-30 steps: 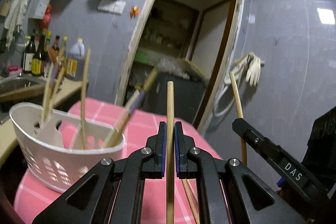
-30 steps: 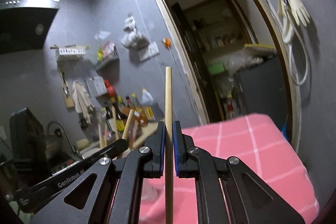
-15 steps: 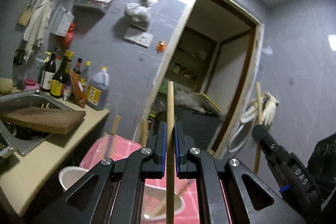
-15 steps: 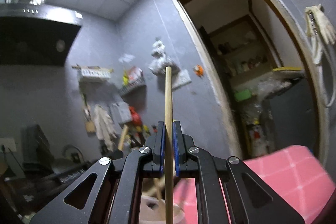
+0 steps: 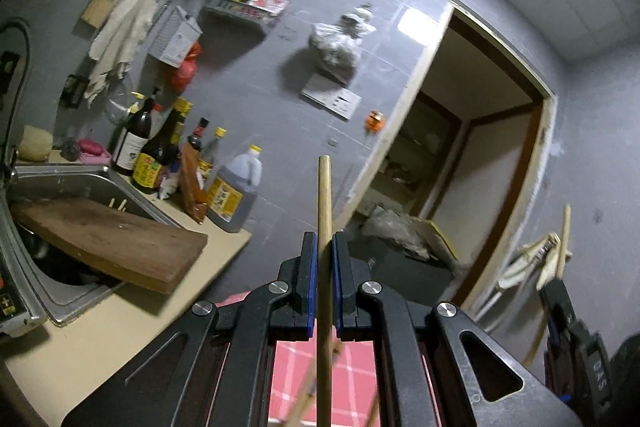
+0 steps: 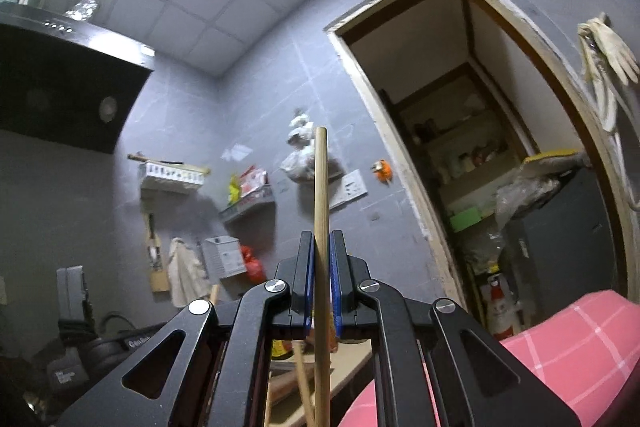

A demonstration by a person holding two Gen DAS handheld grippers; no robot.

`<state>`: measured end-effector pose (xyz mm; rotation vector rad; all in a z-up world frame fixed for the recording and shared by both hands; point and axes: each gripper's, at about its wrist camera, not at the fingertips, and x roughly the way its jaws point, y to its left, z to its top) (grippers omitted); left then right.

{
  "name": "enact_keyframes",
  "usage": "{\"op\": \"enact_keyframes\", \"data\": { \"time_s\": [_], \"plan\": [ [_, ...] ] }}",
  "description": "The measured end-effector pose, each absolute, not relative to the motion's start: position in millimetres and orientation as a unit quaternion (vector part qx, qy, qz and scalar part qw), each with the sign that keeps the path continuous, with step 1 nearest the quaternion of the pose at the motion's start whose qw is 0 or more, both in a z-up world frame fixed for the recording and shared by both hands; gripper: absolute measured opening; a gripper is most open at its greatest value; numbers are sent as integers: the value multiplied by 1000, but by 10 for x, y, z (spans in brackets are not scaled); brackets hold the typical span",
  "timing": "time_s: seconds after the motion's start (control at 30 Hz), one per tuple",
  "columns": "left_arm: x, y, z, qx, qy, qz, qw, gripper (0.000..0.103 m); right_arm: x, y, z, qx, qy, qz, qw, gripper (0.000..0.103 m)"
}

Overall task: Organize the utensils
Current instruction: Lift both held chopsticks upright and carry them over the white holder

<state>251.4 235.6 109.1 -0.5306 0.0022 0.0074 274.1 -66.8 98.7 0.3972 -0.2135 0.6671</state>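
In the left wrist view my left gripper point(image 5: 324, 247) is shut on a wooden chopstick point(image 5: 324, 203) that stands upright between its blue pads. The right gripper's body point(image 5: 576, 339) shows at the right edge with its own chopstick point(image 5: 566, 239) sticking up. In the right wrist view my right gripper point(image 6: 320, 247) is shut on a second wooden chopstick point(image 6: 321, 183), also upright. More chopstick ends point(image 5: 316, 391) show blurred below the left jaws, over the pink checked tablecloth point(image 5: 296, 375). The white utensil basket is out of view.
A steel sink point(image 5: 60, 187) with a wooden cutting board point(image 5: 112, 239) across it lies left, with several sauce bottles point(image 5: 152, 147) on the beige counter point(image 5: 80, 339). A doorway point(image 5: 472, 155) opens ahead. A black range hood point(image 6: 60, 87) hangs at upper left in the right wrist view.
Both grippers have risen and tilted upward with their chopsticks. The white basket and most of the pink table have dropped out of view; the sink and ceiling have come in.
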Motion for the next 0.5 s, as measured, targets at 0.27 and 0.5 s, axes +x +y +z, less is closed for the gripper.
{"op": "enact_keyframes", "data": {
  "time_s": [0.27, 0.5],
  "plan": [
    [2529, 2562, 1113, -257, -23, 37, 966, 5, 2870, -660, 854, 197, -82, 322, 923, 5],
    [2574, 2585, 1056, -258, -28, 44, 965, 5, 2878, -633, 816, 190, -81, 322, 924, 5]
  ]
}}
